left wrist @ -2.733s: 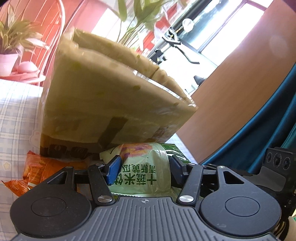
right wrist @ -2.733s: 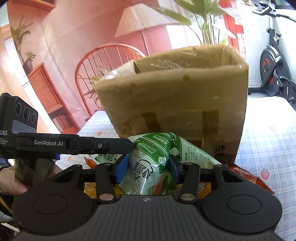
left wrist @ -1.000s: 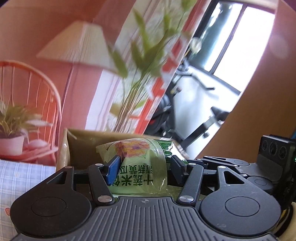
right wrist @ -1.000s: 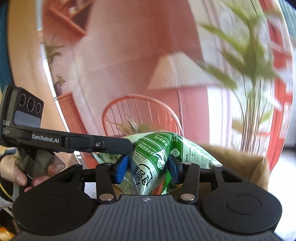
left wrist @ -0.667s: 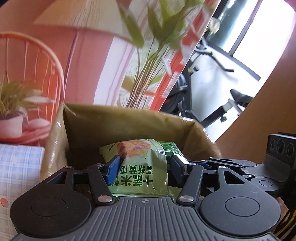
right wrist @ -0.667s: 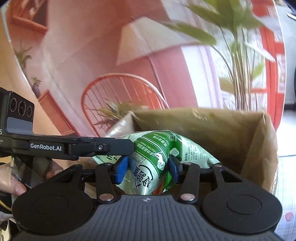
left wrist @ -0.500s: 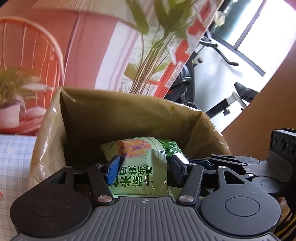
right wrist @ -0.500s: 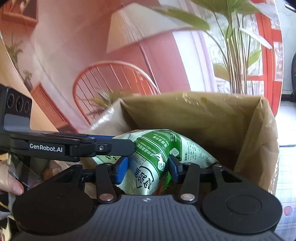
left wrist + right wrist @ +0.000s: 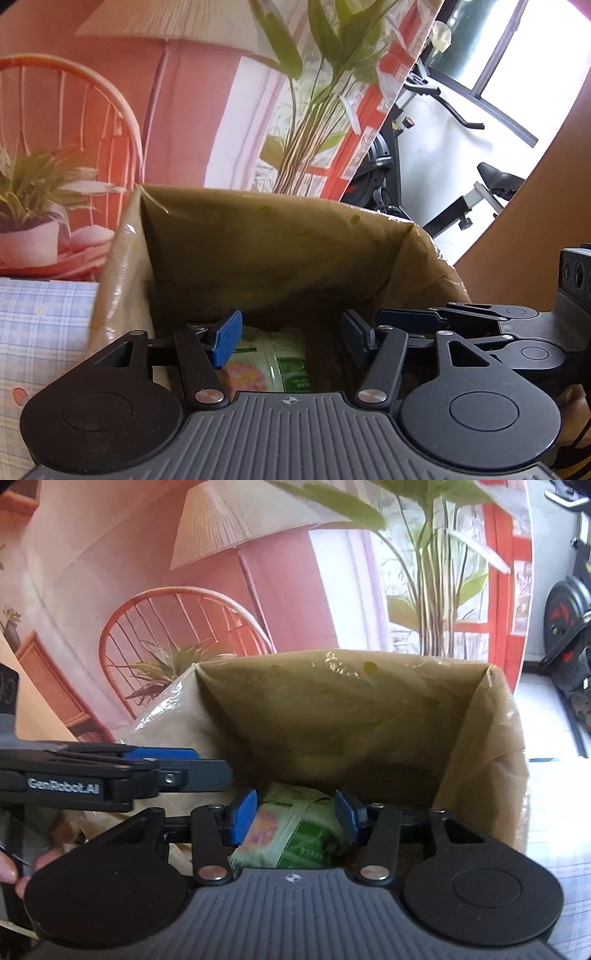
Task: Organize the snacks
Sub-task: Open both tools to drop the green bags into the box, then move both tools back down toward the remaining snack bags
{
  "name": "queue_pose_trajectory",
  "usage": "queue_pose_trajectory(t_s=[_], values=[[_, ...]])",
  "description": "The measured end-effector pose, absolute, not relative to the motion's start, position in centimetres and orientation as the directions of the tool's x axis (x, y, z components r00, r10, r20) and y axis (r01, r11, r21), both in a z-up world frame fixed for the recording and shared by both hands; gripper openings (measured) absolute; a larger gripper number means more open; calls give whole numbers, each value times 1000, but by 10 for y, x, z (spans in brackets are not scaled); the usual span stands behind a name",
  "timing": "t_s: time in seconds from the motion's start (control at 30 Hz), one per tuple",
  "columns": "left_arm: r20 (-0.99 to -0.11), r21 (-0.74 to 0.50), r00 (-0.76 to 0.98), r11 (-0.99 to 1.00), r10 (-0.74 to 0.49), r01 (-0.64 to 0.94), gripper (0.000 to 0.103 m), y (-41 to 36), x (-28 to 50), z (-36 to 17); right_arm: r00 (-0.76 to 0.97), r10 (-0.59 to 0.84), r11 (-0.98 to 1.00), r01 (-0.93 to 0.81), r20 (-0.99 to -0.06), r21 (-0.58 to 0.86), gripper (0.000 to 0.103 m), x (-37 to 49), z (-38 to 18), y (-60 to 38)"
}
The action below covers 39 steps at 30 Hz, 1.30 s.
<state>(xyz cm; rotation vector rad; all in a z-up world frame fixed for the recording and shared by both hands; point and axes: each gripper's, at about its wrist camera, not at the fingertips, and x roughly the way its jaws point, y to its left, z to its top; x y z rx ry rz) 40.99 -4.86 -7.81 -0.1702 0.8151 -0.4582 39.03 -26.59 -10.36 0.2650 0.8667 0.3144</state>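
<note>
Green foil marks the snack packet [image 9: 275, 360], which lies low inside the cardboard box [image 9: 258, 254], down against the near wall; only a strip of it shows, its pink picture and green label cut off below by the body of each gripper, so its full shape and how it rests on the box floor cannot be made out. From the right wrist view the same packet [image 9: 291, 827] looks crumpled, and whether a second packet lies under it is hard to tell. The box floor is in deep shadow, and nothing else in it can be read. The box [image 9: 369, 716] stands open at the top, its inner walls lined with glossy clear film. The left gripper [image 9: 291, 334] hangs over the box's near edge with its jaws moderately apart and nothing clamped; the packet lies below and beyond the blue pads, clear of them. The right gripper [image 9: 295, 810] also stands moderately apart over the same edge; the packet appears between its pads in the picture but sits lower, and the pads do not press on it. The box rests on a checked tablecloth [image 9: 40, 321], whose edge is out of view.
</note>
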Motion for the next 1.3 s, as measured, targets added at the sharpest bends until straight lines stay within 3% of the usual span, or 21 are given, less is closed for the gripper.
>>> queue_pose_trajectory(t_s=[0.73, 0.9, 1.17, 1.3], values=[[-488, -230, 792, 930, -366, 288, 62, 30, 289, 27, 773, 316, 938, -165, -551, 306, 51, 280, -35, -280], [-479, -181, 810, 941, -339, 287, 76, 47, 243, 17, 786, 312, 938, -165, -534, 305, 52, 241, -37, -281], [-571, -112, 776, 962, -268, 250, 79, 62, 185, -44, 774, 303, 941, -151, -557, 302, 53, 183, -67, -266], [-616, -148, 742, 964, -265, 221, 81, 64, 171, -81, 764, 281, 949, -131, -581, 286, 56, 162, -87, -253]])
